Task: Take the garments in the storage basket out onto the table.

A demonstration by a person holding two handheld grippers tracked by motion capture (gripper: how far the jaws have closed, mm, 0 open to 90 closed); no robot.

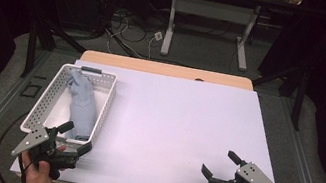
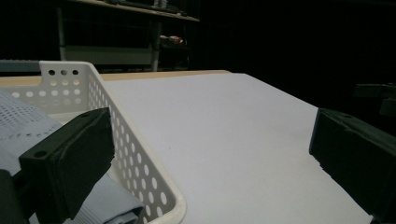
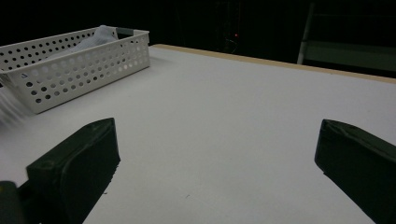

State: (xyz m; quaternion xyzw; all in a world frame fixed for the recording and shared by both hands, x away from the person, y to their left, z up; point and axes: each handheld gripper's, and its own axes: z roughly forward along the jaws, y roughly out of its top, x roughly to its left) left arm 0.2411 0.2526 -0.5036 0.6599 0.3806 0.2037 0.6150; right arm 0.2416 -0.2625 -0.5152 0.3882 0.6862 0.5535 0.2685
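Note:
A white perforated basket (image 1: pixel 104 106) sits on the left of the white table, with a blue-grey cloth (image 1: pixel 82 102) lying inside it. My left gripper (image 1: pixel 74 137) rests at the table's near left corner, open, its jaws straddling the basket's near right corner (image 2: pixel 175 205); the cloth (image 2: pixel 107 205) lies just inside that rim. My right gripper (image 1: pixel 222 164) is open at the near right, low over the bare tabletop, nothing between its jaws. From the right gripper view the basket (image 3: pixel 70 70) stands far off to the left, the cloth (image 3: pixel 100 33) peeking over its rim.
The white tabletop (image 1: pixel 180 125) stretches between the two grippers and to the far edge. A wooden strip (image 1: pixel 165 69) borders the far side. Beyond it stand a desk frame (image 1: pixel 208 23) and floor cables (image 1: pixel 126 27).

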